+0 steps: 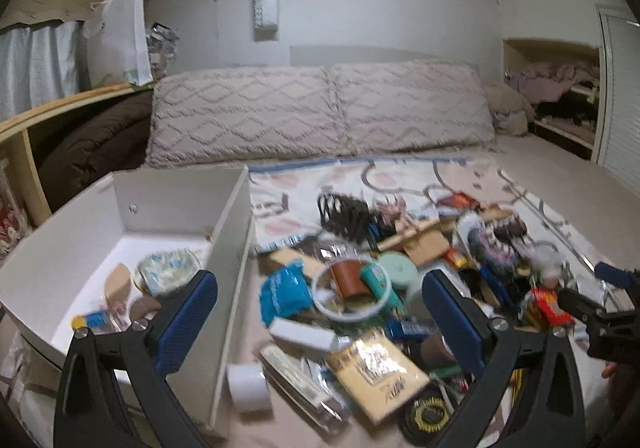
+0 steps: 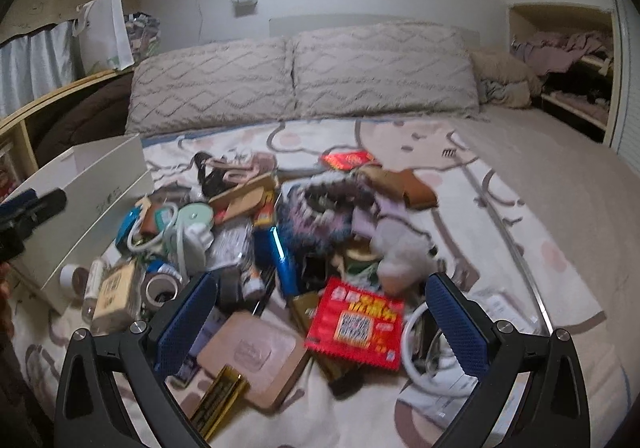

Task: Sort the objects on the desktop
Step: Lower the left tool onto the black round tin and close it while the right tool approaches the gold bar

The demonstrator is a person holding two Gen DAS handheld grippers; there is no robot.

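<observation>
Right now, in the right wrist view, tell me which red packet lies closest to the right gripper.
The big red packet with yellow lettering, lying between the open right gripper fingers. The other red packet sits far back, beyond the pile.

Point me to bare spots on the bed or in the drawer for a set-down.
Free: the bedspread right of the pile, toward the closet; a strip between the pile and the pillows; the far corner of the white drawer. Crowded: the pile itself, under both grippers, and the drawer's near end.

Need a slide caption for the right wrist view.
Open right gripper above a clutter pile on the bed, red packet between its fingers.
</observation>
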